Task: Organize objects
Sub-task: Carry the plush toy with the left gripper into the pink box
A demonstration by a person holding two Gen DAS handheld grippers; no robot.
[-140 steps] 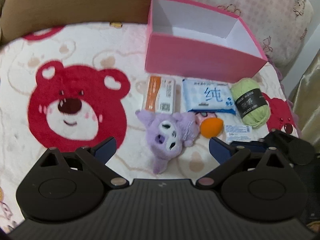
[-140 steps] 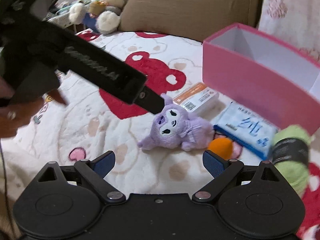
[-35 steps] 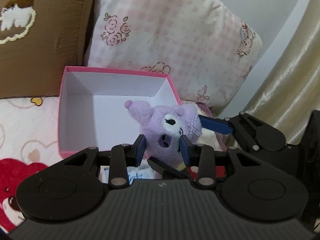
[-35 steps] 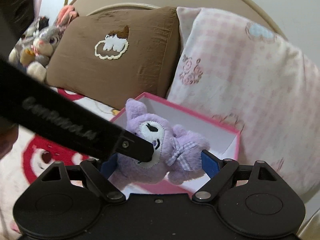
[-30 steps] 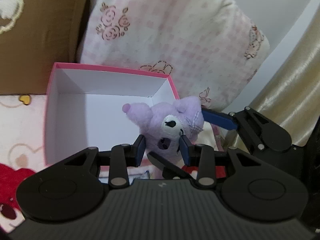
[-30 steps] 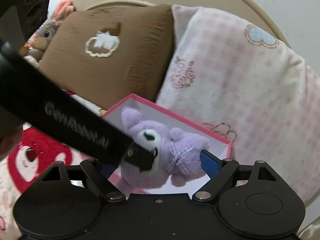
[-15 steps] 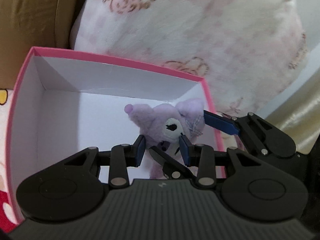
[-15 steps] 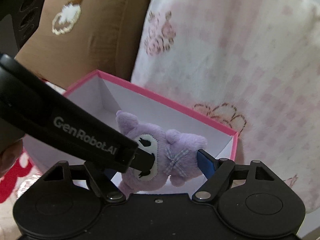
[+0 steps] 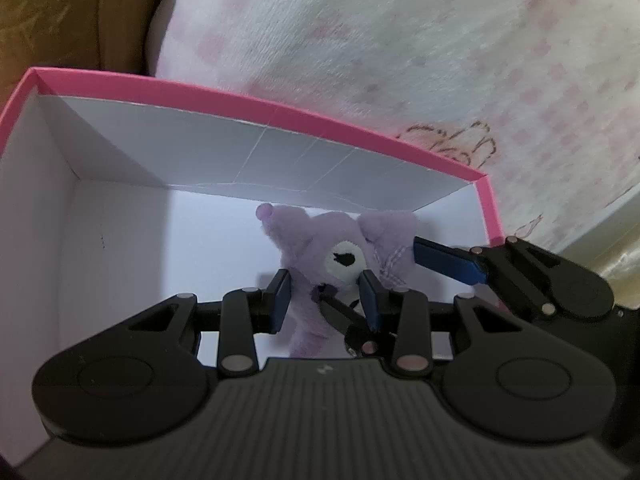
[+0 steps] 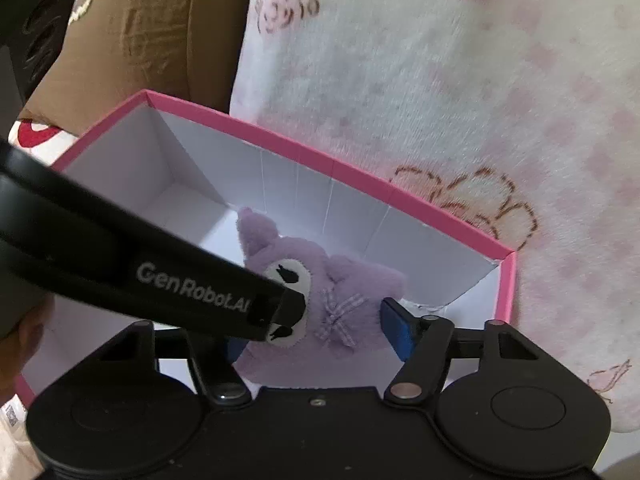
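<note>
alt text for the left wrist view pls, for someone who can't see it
The left gripper is shut on a purple plush toy held inside an open pink box with white inner walls. The right gripper reaches in from the right, a blue pad at the toy's side. A pink-patterned pillow lies behind the box.

Both grippers are matte black with blue-padded fingers [image 9: 280,300], silver rivets, ribbed housing; one arm reads "GenRobot.AI".

Bear-print bed cover [image 10: 30,136] under a pink box [image 10: 360,176], with brown pillow [image 10: 132,40] and pink-checked pillow [image 10: 460,80] behind.
</note>
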